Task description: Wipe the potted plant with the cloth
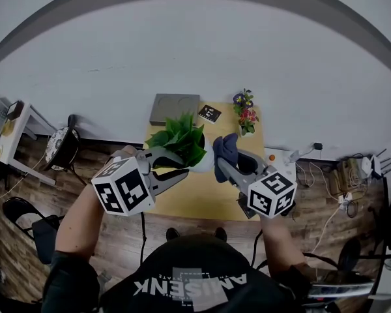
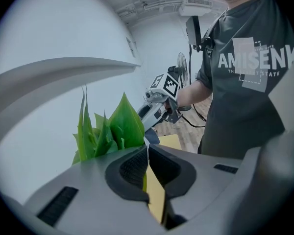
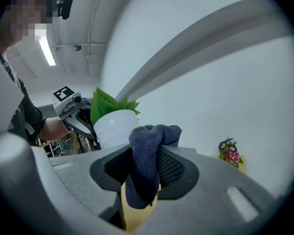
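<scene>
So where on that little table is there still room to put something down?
The front strip of the table, between the left gripper and the right gripper, is bare. The middle is crowded with the plant and the cloth; the back edge holds a grey pad, a black card and flowers.

White wall (image 1: 195, 51), wooden floor (image 1: 120, 237), perhaps a chair (image 1: 62, 147)

Potted plant (image 1: 181, 141) 1; cloth (image 1: 225, 147) 1; flower posy (image 1: 246, 113) 1; grippers (image 1: 184, 173) (image 1: 220, 165) 2.
</scene>
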